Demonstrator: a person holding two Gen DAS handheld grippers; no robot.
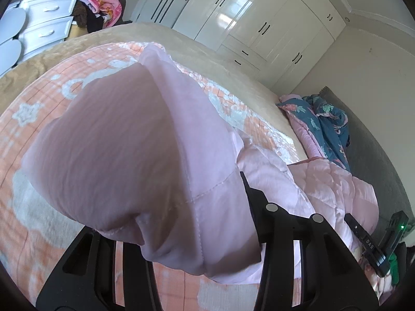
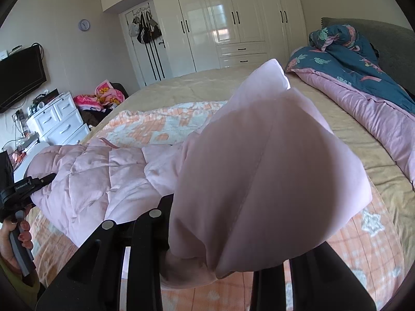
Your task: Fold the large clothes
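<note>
The left gripper is clamped on a fold of the pale pink padded jacket, with the cloth bunched up and ballooning right over its fingers so the tips are hidden. The right gripper is clenched the same way on another part of the same jacket, a smooth, unquilted flap that billows in front of it (a hood or a sleeve end, I cannot tell which). Both held parts are lifted clear of the bed, while the quilted body of the jacket lies between the two tools on the peach-and-white blanket, which is spread over the tan bedspread.

From where I stand it looks light and puffy: soft, springy, no stiffness at all, with a smooth shell that looks likely to slide out of a shallow pinch. I would take it by a seam or a hemmed edge, where the stitching gives the pads something to bite. A rumpled teal floral duvet lies well apart, up by the headboard.
</note>
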